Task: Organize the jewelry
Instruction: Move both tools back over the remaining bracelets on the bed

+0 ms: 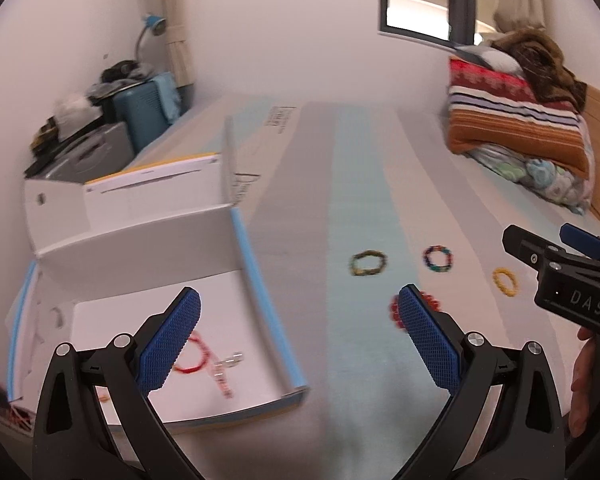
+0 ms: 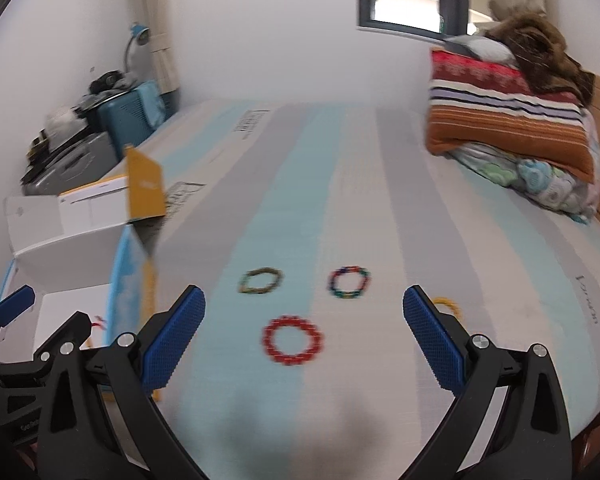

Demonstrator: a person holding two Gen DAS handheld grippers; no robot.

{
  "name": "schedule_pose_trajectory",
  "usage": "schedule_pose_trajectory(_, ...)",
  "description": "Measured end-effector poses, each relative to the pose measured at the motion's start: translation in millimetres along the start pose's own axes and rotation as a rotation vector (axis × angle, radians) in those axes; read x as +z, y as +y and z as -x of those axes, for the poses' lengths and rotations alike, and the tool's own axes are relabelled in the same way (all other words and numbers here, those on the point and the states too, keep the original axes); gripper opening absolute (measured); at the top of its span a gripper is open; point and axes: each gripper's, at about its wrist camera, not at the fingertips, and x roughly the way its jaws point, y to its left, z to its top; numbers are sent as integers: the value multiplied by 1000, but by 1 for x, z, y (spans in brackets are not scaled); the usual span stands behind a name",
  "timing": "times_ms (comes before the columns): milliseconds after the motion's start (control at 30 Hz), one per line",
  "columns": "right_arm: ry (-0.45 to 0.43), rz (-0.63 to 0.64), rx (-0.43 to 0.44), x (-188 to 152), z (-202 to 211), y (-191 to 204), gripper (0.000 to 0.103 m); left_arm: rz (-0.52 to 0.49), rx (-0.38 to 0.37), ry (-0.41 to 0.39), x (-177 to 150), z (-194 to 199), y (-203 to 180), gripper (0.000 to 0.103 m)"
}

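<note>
Several bead bracelets lie on the striped mattress: a red one [image 2: 292,340], an olive-green one [image 2: 259,280], a multicoloured blue one [image 2: 349,282] and a yellow one [image 2: 446,305], partly behind my right finger. An open white box [image 1: 256,280] with blue edges sits at the left and holds a thin red bracelet [image 1: 192,354] and a small silver piece [image 1: 230,362]. My left gripper [image 1: 300,336] is open and empty, between the box and the red bracelet [image 1: 396,312]. My right gripper [image 2: 304,340] is open and empty, above the red bracelet.
Folded striped blankets and pillows [image 2: 512,120] are stacked at the far right against a wooden headboard. A blue suitcase and clutter [image 2: 112,120] stand beyond the bed's left edge. The box's yellow flap [image 2: 146,188] stands upright. The right gripper shows in the left wrist view [image 1: 572,276].
</note>
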Motion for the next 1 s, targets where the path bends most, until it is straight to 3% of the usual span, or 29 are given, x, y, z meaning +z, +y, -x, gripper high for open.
schedule_pose_trajectory(367, 48, -64, -89, -9, -35, -89, 95, -51, -163, 57, -3, -61, -81, 97)
schedule_pose_trajectory(600, 106, -111, -117, -23, -81, -133, 95, -67, -219, 104, -17, -109, -110, 97)
schedule_pose_trajectory(1000, 211, -109, -111, -49, -161, -155, 95, -111, -212, 161, -38, -166, -127, 97)
